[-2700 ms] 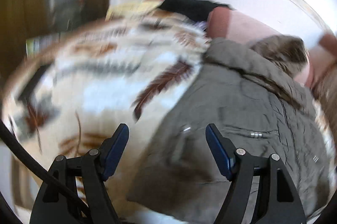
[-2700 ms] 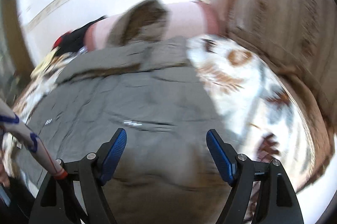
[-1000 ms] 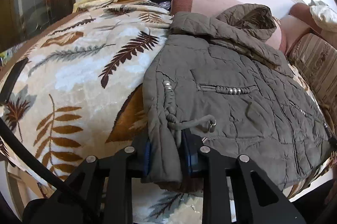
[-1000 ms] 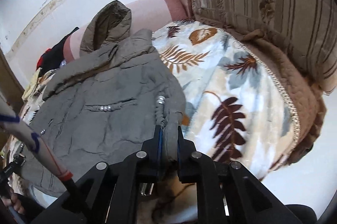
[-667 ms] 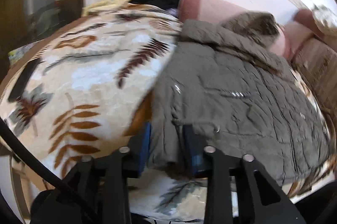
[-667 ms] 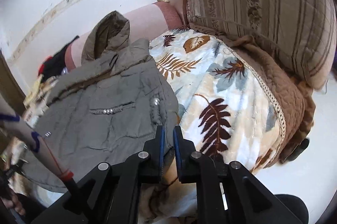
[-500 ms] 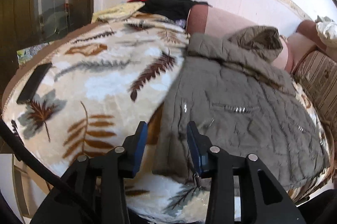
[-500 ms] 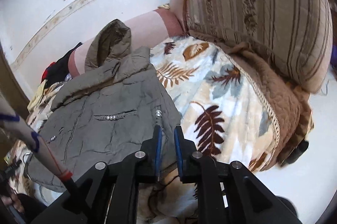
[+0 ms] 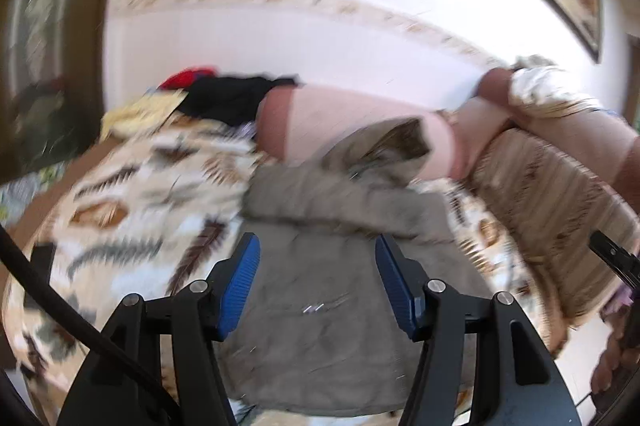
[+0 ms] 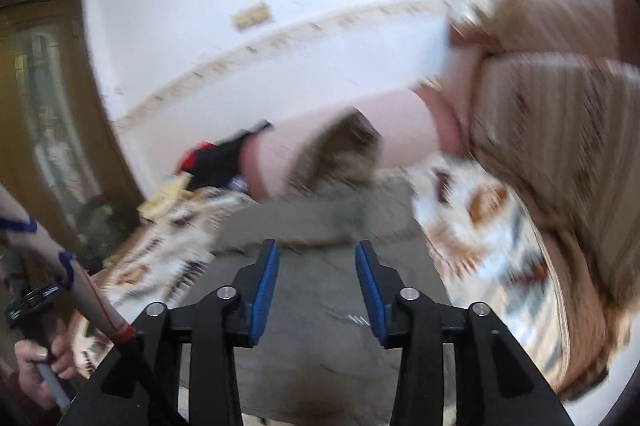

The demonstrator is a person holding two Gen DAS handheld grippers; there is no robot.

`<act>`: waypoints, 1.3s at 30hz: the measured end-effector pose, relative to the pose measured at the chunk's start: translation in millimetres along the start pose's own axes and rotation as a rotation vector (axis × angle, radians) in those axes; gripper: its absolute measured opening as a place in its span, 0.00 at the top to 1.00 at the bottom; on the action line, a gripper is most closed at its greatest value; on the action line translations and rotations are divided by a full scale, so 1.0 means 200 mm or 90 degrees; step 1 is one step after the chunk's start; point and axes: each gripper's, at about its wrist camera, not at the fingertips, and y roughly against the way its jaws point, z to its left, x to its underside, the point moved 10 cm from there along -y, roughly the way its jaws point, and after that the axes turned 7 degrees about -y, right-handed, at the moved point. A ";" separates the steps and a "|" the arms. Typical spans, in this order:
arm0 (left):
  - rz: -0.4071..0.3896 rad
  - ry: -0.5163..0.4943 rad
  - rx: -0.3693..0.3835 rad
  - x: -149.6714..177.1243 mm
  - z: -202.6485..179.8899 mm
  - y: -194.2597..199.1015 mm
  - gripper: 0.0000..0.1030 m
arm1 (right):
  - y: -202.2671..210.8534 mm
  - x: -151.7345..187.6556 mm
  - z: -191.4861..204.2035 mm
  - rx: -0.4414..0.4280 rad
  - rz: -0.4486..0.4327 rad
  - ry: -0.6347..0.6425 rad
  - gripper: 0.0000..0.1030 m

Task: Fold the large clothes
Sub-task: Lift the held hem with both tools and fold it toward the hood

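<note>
A grey-olive quilted hooded jacket point(image 9: 320, 290) lies flat on a leaf-patterned blanket point(image 9: 132, 209), its hood point(image 9: 384, 145) leaning on a pink bolster. It also shows in the right wrist view point(image 10: 320, 338). My left gripper point(image 9: 318, 280) is open and empty, raised above the jacket's lower part. My right gripper point(image 10: 317, 282) is open and empty, also above the jacket. Both views are blurred by motion.
A striped sofa cushion point(image 9: 552, 218) stands to the right of the blanket, seen also in the right wrist view point(image 10: 560, 129). Black and red clothes point(image 9: 224, 93) are piled at the back left. A pink bolster point(image 9: 344, 121) runs along the white wall.
Both grippers were shut on the jacket's lower corners a second ago. They have let go, opened and lifted back, so the views tilt up toward the wall.
</note>
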 end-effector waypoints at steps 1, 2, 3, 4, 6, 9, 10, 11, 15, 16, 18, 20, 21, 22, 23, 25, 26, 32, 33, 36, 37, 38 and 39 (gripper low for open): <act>-0.009 -0.007 0.010 -0.07 -0.04 0.04 0.42 | 0.04 -0.07 0.08 -0.023 -0.013 0.010 0.48; -0.022 -0.012 0.023 -0.18 -0.09 0.09 0.40 | 0.09 -0.15 0.17 -0.046 -0.028 0.021 0.42; -0.031 -0.015 0.030 -0.25 -0.13 0.13 0.36 | 0.12 -0.21 0.23 -0.062 -0.039 0.027 0.41; -0.043 -0.017 0.038 -0.33 -0.17 0.16 0.33 | 0.16 -0.27 0.30 -0.076 -0.049 0.034 0.40; -0.061 -0.022 0.059 -0.49 -0.24 0.20 0.26 | 0.20 -0.37 0.39 -0.089 -0.060 0.047 0.40; -0.081 -0.048 0.062 -0.64 -0.32 0.14 0.25 | 0.16 -0.53 0.46 -0.091 -0.063 0.066 0.40; -0.090 -0.056 0.051 -0.67 -0.33 0.09 0.25 | 0.13 -0.56 0.48 -0.084 -0.059 0.068 0.40; -0.098 -0.068 0.032 -0.69 -0.33 0.01 0.25 | 0.06 -0.60 0.48 -0.078 -0.049 0.070 0.40; -0.071 -0.050 -0.017 -0.59 -0.27 -0.38 0.24 | -0.24 -0.67 0.40 -0.020 -0.011 0.083 0.40; -0.053 -0.034 -0.023 -0.53 -0.23 -0.52 0.24 | -0.32 -0.69 0.36 -0.004 -0.004 0.085 0.40; -0.027 -0.019 -0.061 -0.39 -0.14 -0.77 0.24 | -0.53 -0.71 0.24 0.029 0.020 0.087 0.40; -0.001 -0.019 -0.082 -0.26 -0.08 -0.97 0.24 | -0.80 -0.72 0.10 0.050 0.056 0.064 0.40; 0.020 -0.025 -0.089 -0.19 -0.06 -1.09 0.24 | -0.91 -0.73 0.04 0.057 0.070 0.053 0.40; 0.036 -0.029 -0.095 -0.13 -0.03 -1.18 0.24 | -1.08 -0.73 -0.05 0.075 0.094 0.044 0.40; 0.045 -0.030 -0.100 -0.07 -0.01 -1.27 0.24 | -1.20 -0.74 -0.12 0.090 0.108 0.036 0.40; 0.047 -0.023 -0.105 0.03 0.05 -1.40 0.24 | -1.48 -0.75 -0.26 0.109 0.136 0.020 0.40; 0.057 -0.028 -0.109 0.08 0.07 -1.47 0.24 | -1.60 -0.76 -0.32 0.122 0.149 0.013 0.40; 0.102 -0.045 -0.096 0.21 0.13 -1.67 0.24 | -2.25 -0.79 -0.62 0.193 0.185 0.006 0.40; 0.106 -0.037 -0.090 0.21 0.14 -1.69 0.24 | -2.34 -0.80 -0.66 0.209 0.185 0.016 0.40; 0.113 -0.016 -0.072 0.22 0.17 -1.72 0.24 | -2.55 -0.79 -0.76 0.257 0.203 0.039 0.36; 0.116 -0.018 -0.074 0.23 0.18 -1.73 0.24 | -2.59 -0.78 -0.80 0.271 0.208 0.038 0.36; 0.116 -0.020 -0.080 0.23 0.18 -1.74 0.24 | -2.63 -0.77 -0.83 0.275 0.212 0.032 0.47; 0.116 -0.021 -0.081 0.23 0.19 -1.75 0.24 | -2.66 -0.76 -0.83 0.257 0.216 0.024 0.62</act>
